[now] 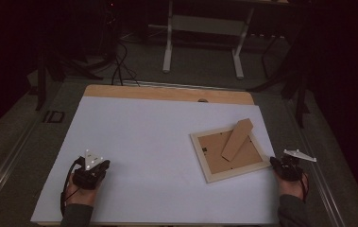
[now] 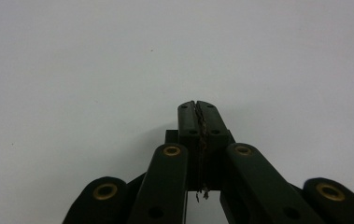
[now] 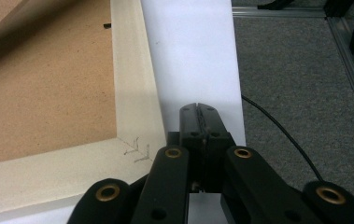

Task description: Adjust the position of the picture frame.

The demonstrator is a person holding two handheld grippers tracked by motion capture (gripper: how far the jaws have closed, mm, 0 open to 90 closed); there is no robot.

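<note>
A: From above, what is lying on the desk (image 1: 134, 137)?

B: A picture frame (image 1: 229, 149) is lying face down on the right half of the white sheet, its cardboard stand (image 1: 237, 139) sticking up from the back. The right hand-held gripper (image 1: 280, 165) is sitting just beside the frame's near right corner, close to the desk's right edge. The left hand-held gripper (image 1: 98, 166) is resting well apart from it, on the bare left side.

A: And the left gripper view?

B: The left hand-held gripper (image 2: 197, 109) is pointing at plain white surface, and its jaws are pressed together with nothing between them. A frayed strip is showing along the seam.

A: The right gripper view?

B: The right hand-held gripper (image 3: 200, 109) is also pressed together and holding nothing. The pale wooden rim of the frame (image 3: 132, 93) is lying just to the left of its tips, with the brown backing board (image 3: 48, 88) beyond. The desk's edge and the grey floor (image 3: 300, 88) are showing right beside the tips on the other side.

A: What could be going wrong from here?

B: I judge that with the jaws closed, pushing forward would only be nudging the frame across the smooth sheet rather than gripping it. The flat rim is offering little to pinch, so a shallow bite might be slipping off. Working this near the edge, a sideways shove could be sending the frame or the sheet toward the floor, and catching the raised stand might be bending it.
</note>
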